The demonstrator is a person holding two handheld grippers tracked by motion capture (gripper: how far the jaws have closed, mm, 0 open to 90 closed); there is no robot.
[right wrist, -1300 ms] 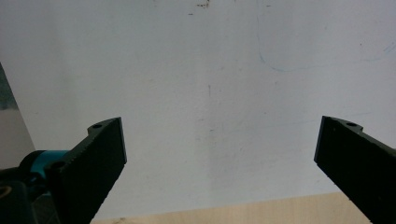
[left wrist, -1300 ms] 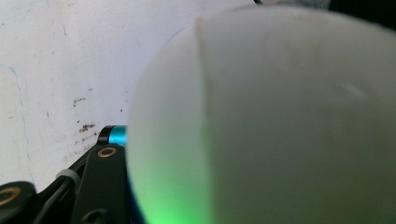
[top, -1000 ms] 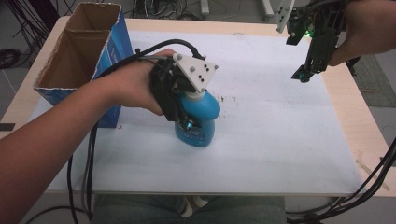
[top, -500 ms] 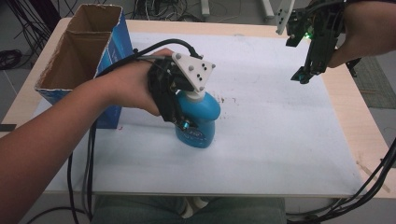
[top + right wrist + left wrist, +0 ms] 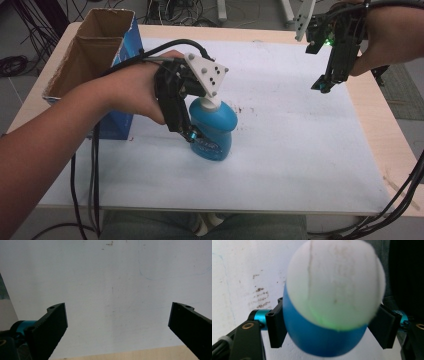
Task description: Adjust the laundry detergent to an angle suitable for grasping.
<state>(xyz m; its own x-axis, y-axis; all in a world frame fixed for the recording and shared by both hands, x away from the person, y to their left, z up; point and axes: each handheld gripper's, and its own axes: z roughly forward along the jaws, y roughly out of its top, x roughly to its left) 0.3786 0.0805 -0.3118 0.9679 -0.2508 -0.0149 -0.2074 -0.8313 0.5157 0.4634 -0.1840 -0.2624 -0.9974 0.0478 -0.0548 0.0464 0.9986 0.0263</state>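
Observation:
A blue bottle with a white cap stands on the white sheet, left of the middle. My left gripper is shut on the bottle's body from above. In the left gripper view the black pads press both sides of the blue bottle, and its white cap looms close to the camera. My right gripper hangs open above the sheet's far right corner. Its jaws stand wide apart with nothing between them.
An open cardboard box with blue sides stands at the table's far left, close behind the left hand. The white sheet covers most of the wooden table. Cables trail off the left and right front edges.
The left gripper stays shut on the bottle in about the same spot. The right gripper has drifted slightly down and to the left.

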